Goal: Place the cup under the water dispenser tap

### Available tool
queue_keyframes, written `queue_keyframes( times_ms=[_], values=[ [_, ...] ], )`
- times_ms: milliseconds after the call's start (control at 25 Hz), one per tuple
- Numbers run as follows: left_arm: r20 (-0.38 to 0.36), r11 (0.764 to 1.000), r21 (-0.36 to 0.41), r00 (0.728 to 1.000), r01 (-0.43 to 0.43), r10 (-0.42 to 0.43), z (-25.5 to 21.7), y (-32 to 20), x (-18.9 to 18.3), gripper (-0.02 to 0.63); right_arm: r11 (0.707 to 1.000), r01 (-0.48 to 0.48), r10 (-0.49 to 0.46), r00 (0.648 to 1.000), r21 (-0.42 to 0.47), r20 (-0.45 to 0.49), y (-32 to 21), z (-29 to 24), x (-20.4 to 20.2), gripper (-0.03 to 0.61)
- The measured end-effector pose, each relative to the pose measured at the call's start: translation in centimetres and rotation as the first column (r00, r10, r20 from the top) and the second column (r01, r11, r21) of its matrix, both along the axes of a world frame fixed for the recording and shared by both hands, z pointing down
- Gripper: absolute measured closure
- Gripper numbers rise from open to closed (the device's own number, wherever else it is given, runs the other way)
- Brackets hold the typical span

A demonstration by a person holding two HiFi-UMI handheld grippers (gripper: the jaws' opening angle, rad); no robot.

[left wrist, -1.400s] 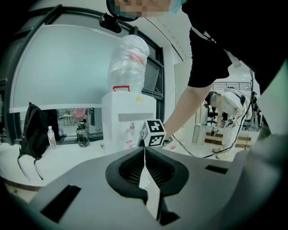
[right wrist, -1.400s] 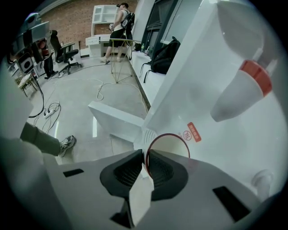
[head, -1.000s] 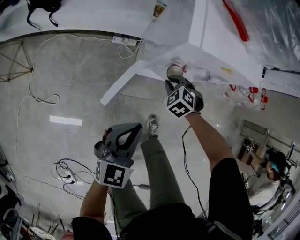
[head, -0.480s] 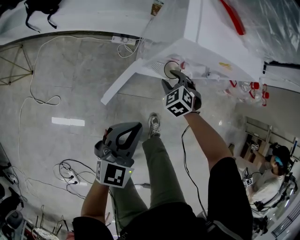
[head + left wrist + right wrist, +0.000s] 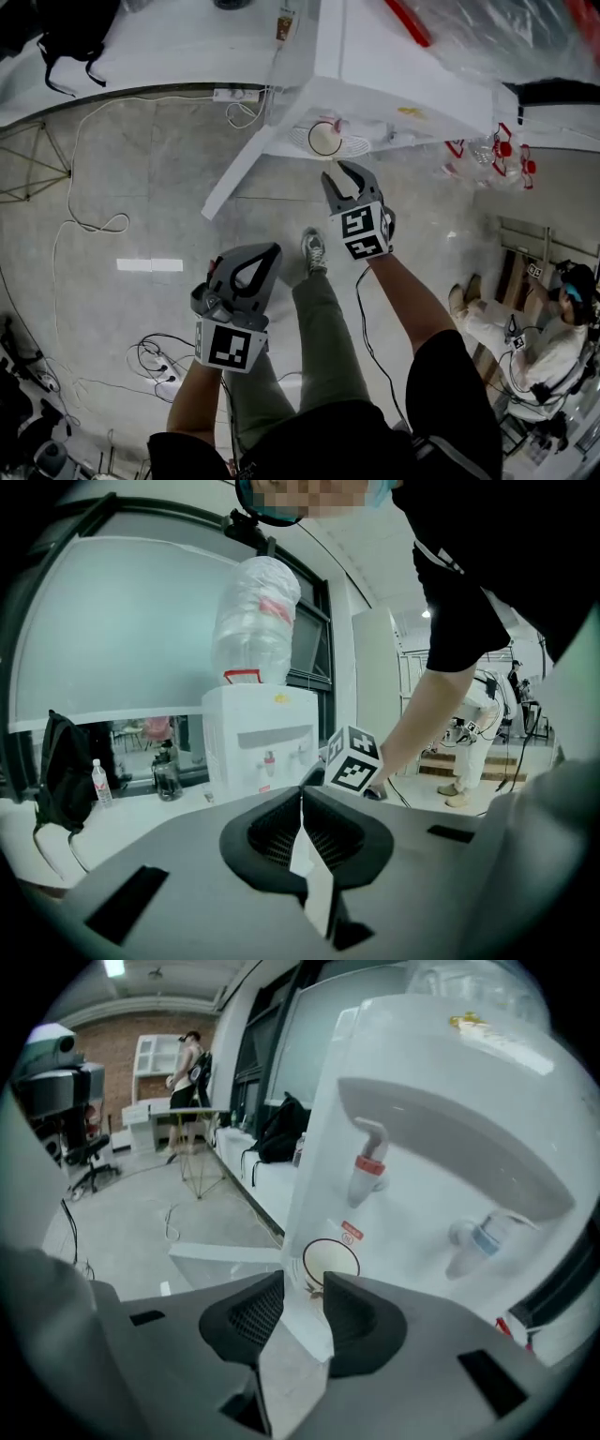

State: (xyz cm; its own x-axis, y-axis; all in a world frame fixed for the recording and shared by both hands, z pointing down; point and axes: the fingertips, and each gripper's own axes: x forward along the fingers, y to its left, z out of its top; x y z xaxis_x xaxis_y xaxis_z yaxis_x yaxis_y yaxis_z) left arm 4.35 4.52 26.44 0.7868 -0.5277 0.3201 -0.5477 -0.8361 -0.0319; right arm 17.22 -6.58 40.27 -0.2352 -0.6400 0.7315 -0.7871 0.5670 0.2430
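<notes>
Cup [image 5: 324,139], inside pale, stands on dispenser [image 5: 403,84] tray [image 5: 354,146] beneath red tap [image 5: 367,1171], upper centre of head view. Right gripper [image 5: 342,173] just below it, empty, jaws wide but closing. Left gripper [image 5: 267,255] closed, empty.

White cup [image 5: 324,139] upright below red tap [image 5: 367,1168]

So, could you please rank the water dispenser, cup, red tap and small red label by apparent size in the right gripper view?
1. water dispenser
2. red tap and cup: they look about alike
3. small red label
</notes>
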Motion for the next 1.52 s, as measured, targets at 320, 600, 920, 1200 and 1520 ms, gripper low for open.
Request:
queue_keyframes(
  times_ms=[320, 600, 920, 1200, 1520],
  values=[
    [0.002, 0.997, 0.067, 0.999, -0.032, 0.032, -5.5, 0.3, 0.3, 0.592, 0.969, -0.242, 0.225, 0.947, 0.048, 0.227, 4.9, -6.9, 0.3, 0.511],
    [0.02, 0.989, 0.131, 0.998, -0.069, 0.067, -11.5, 1.5, 0.7, 0.592, 0.92, -0.387, 0.339, 0.858, 0.052, 0.387, 9.1, -13.9, -0.2, 0.522],
    [-0.019, 0.991, 0.128, 0.999, -0.046, 0.049, -18.3, 4.8, 0.3, 0.592, 0.895, -0.437, 0.344, 0.803, 0.087, 0.486, 14.2, -23.5, 0.2, 0.525],
    [-0.031, 0.988, 0.149, 0.998, -0.051, 0.056, -22.8, 6.8, -0.6, 0.592, 0.886, -0.442, 0.305, 0.784, 0.141, 0.541, 17.2, -30.2, -0.7, 0.525],
    [-0.084, 0.989, 0.149, 0.996, -0.019, 0.032, -26.9, 9.6, -2.9, 0.594, 0.871, -0.468, 0.289, 0.734, 0.148, 0.615, 21.3, -35.5, -2.9, 0.528]
  ],
)
